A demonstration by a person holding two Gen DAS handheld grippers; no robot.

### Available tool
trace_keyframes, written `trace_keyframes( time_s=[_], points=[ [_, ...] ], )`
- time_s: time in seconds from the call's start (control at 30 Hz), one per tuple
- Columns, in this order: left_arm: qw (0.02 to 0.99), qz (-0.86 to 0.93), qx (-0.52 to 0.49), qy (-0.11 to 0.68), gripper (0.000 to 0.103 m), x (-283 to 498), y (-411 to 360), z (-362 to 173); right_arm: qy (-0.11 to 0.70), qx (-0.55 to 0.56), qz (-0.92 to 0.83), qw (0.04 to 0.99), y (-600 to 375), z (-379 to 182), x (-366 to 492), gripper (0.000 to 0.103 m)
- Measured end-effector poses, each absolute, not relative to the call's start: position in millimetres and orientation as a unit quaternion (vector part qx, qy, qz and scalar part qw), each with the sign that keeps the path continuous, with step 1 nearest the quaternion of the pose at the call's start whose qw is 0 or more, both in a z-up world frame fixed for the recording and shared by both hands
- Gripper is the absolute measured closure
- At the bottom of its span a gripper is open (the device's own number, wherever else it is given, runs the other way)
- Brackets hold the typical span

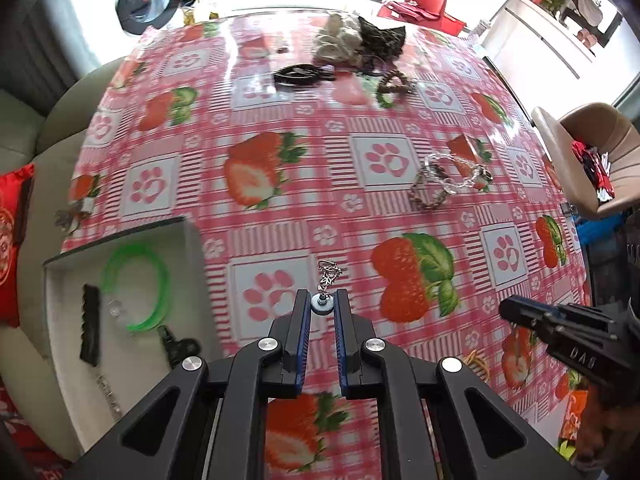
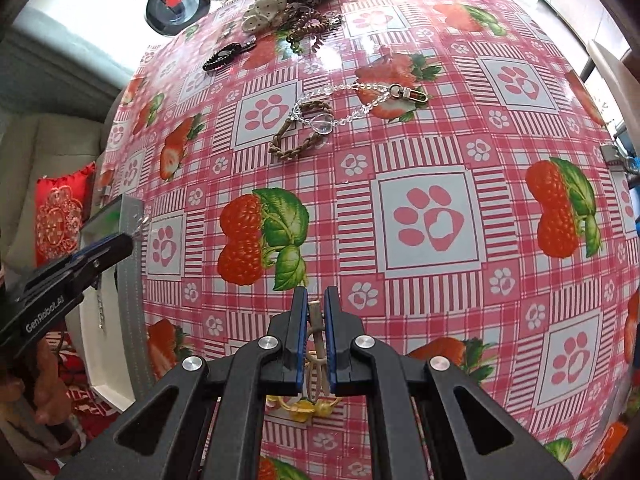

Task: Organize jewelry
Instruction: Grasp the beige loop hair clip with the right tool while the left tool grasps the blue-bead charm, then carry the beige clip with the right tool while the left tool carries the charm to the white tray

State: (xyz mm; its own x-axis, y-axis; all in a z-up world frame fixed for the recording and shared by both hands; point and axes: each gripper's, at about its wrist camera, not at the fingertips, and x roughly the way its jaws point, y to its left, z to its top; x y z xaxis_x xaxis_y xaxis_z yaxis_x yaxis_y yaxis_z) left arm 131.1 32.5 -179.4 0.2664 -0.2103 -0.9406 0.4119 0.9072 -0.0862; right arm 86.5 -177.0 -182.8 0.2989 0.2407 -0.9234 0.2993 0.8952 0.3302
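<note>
My left gripper (image 1: 323, 300) is shut on a small silver earring (image 1: 327, 280) with a leaf charm, held just above the tablecloth, right of an open grey box (image 1: 192, 236). The box holds a green bangle (image 1: 138, 284), a black comb-like clip (image 1: 90, 330) and other small pieces. My right gripper (image 2: 316, 300) is shut on a beige hair tie with a wooden toggle (image 2: 316, 332); a yellow piece (image 2: 304, 405) lies below it. The right gripper shows in the left wrist view (image 1: 508, 310), the left gripper in the right wrist view (image 2: 120, 242).
A clear bead chain with a clasp (image 2: 360, 98) and a braided brown bracelet (image 2: 298, 136) lie mid-table. At the far edge lie scrunchies (image 1: 360, 40), a black hair tie (image 1: 300, 74) and a beaded bracelet (image 1: 394, 82). A sofa (image 1: 36, 152) stands left, a chair (image 1: 592, 160) right.
</note>
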Motion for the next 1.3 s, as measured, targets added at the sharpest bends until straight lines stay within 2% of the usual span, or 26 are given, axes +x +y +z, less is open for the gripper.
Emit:
trace_keyframes(
  time_s=[0.4,0.73,1.03,1.3],
  points=[
    [0.802,-0.153,0.068,0.573,0.085,120,99,-167,0.584,0.213,0.016,0.783,-134,-157,104,0.094],
    [0.805,-0.098,0.040,0.584,0.085,106,168,-170,0.582,0.181,0.106,0.786,-46,-141,143,0.094],
    [0.804,-0.038,0.011,0.594,0.085,94,232,-184,0.595,0.140,0.183,0.770,41,-147,164,0.094],
    [0.804,-0.002,0.005,0.595,0.085,89,256,-206,0.607,0.118,0.211,0.757,94,-166,180,0.094]
  ],
)
